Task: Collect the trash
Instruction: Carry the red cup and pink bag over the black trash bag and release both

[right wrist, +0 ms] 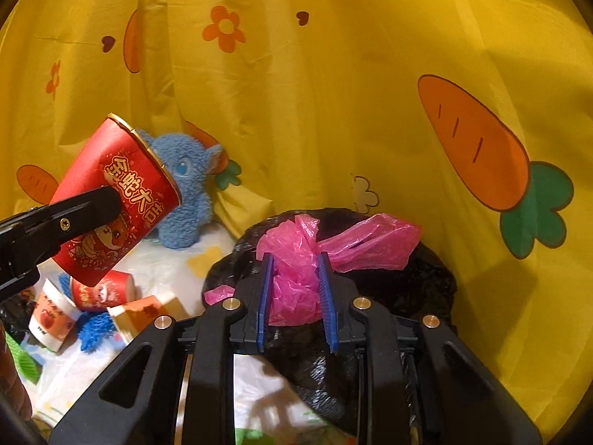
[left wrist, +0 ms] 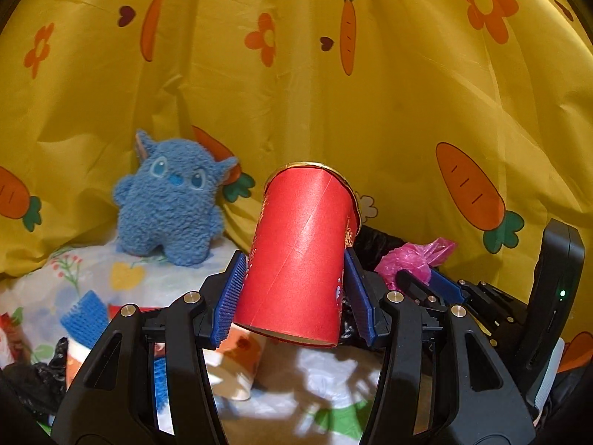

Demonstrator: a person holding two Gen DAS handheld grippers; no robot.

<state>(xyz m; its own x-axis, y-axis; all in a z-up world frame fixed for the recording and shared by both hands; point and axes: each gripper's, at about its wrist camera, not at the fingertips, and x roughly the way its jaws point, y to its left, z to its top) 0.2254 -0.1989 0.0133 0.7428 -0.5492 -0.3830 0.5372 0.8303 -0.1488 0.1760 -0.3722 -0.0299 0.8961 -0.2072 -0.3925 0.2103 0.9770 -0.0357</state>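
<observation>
My left gripper (left wrist: 294, 293) is shut on a red paper cup (left wrist: 302, 252) with a gold rim, held in the air and tilted; the cup also shows in the right wrist view (right wrist: 118, 200). My right gripper (right wrist: 296, 293) is shut on a crumpled pink plastic bag (right wrist: 307, 259), held just over the open black trash bag (right wrist: 418, 289). The pink bag and the right gripper (left wrist: 430, 278) show at the right in the left wrist view. More trash lies on the floral sheet: a red cup (right wrist: 103, 291) on its side and white paper cups (right wrist: 52, 319).
A blue plush toy (left wrist: 172, 200) stands on the floral sheet (left wrist: 122, 278) against the yellow carrot-print curtain (left wrist: 370, 92). Blue mesh pieces (left wrist: 85, 313) lie among the cups. The curtain closes in behind and to the right.
</observation>
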